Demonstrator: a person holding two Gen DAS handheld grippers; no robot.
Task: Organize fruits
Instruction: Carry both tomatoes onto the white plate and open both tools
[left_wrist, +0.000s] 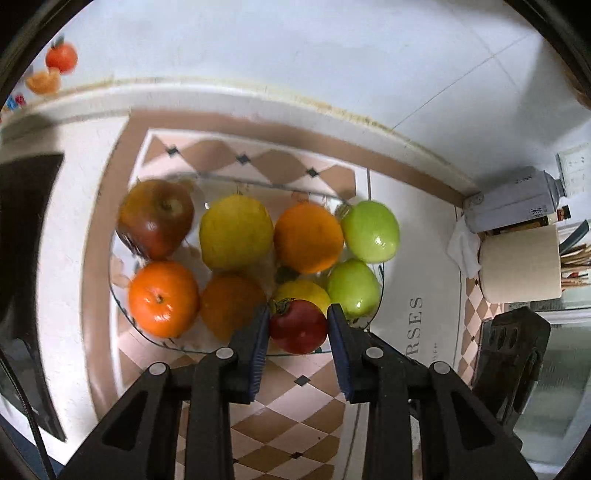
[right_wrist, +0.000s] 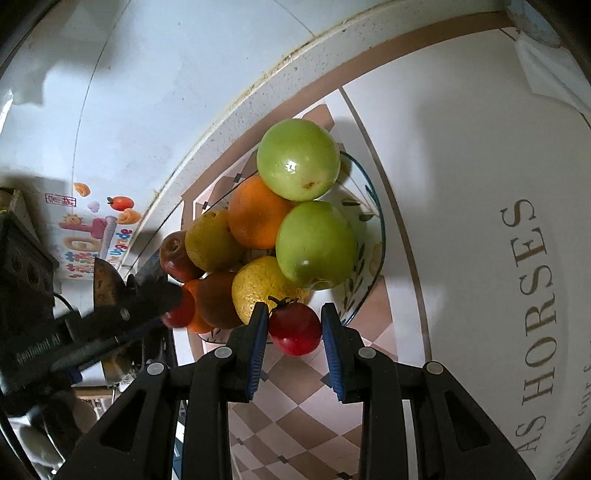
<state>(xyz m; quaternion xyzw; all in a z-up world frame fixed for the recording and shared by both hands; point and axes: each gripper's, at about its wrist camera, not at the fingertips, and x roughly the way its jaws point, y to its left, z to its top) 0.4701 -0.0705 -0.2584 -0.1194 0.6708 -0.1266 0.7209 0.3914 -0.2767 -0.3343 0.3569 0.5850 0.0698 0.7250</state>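
Note:
A glass bowl (left_wrist: 122, 306) on the patterned cloth holds several fruits: a red apple (left_wrist: 157, 218), a yellow fruit (left_wrist: 236, 230), oranges (left_wrist: 308, 236) (left_wrist: 162, 297), two green apples (left_wrist: 371, 230) (left_wrist: 352, 286). My left gripper (left_wrist: 297, 325) is shut on a small red tomato (left_wrist: 297, 326) at the bowl's near edge. My right gripper (right_wrist: 293, 326) is shut on another red tomato (right_wrist: 295, 326) at the bowl's (right_wrist: 369, 280) near rim. The left gripper also shows in the right wrist view (right_wrist: 173, 299), at the bowl's left side.
A grey bottle (left_wrist: 513, 201), a paper roll (left_wrist: 521, 267) and a holder of sticks (left_wrist: 574, 266) stand at the right. A black device (left_wrist: 511, 365) lies right of the bowl. A dark object (left_wrist: 26, 258) sits at the left. The tiled wall (left_wrist: 295, 44) is behind.

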